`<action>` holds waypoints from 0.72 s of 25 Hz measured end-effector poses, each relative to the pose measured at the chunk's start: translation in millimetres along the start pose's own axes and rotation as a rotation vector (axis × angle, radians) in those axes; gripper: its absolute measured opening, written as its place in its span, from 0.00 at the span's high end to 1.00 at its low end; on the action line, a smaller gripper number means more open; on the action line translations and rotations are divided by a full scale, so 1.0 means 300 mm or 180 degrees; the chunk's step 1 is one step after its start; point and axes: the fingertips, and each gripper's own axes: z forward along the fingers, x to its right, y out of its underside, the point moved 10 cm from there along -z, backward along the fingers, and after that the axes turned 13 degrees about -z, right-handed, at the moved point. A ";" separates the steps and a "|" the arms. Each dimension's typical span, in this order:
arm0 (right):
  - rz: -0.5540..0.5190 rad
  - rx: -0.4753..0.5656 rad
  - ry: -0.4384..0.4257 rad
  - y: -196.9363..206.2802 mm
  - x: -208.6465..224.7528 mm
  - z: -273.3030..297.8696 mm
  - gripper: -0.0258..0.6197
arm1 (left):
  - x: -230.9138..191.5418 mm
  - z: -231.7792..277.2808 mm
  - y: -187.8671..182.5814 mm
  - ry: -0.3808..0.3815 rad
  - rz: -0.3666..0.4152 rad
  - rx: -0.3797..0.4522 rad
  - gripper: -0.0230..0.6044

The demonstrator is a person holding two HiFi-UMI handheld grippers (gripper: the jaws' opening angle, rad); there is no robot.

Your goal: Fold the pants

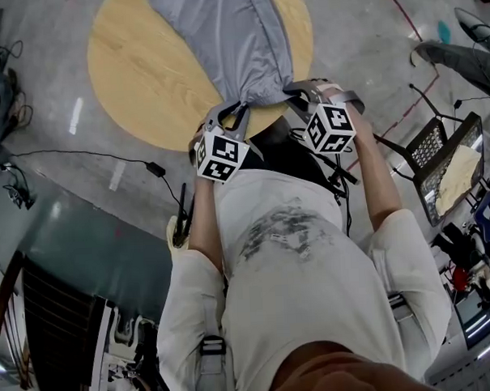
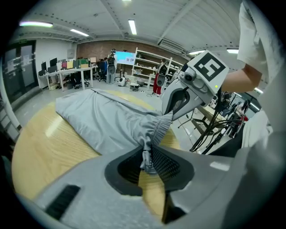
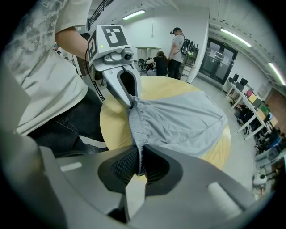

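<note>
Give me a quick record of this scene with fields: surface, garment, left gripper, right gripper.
surface: round wooden table
garment: grey pants lying on the table, waistband at the edge nearest the person
left gripper: shut on the waistband at one end
right gripper: shut on the waistband at the other end

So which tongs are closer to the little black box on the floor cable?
Left. The left tongs grip the pants waistband on the side nearer the black box; the right tongs grip it on the far side.

Concrete flr (image 1: 361, 64), strip lts (image 2: 132, 27) overhead.
</note>
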 end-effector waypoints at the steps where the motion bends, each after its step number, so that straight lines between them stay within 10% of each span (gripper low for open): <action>1: 0.0013 0.0005 -0.0008 -0.010 -0.010 -0.003 0.91 | 0.003 -0.013 0.007 0.0010 -0.0011 0.0001 0.85; 18: 0.0152 0.0167 -0.0305 -0.162 -0.157 -0.086 0.91 | 0.075 -0.216 0.094 0.0230 -0.0119 -0.0132 0.85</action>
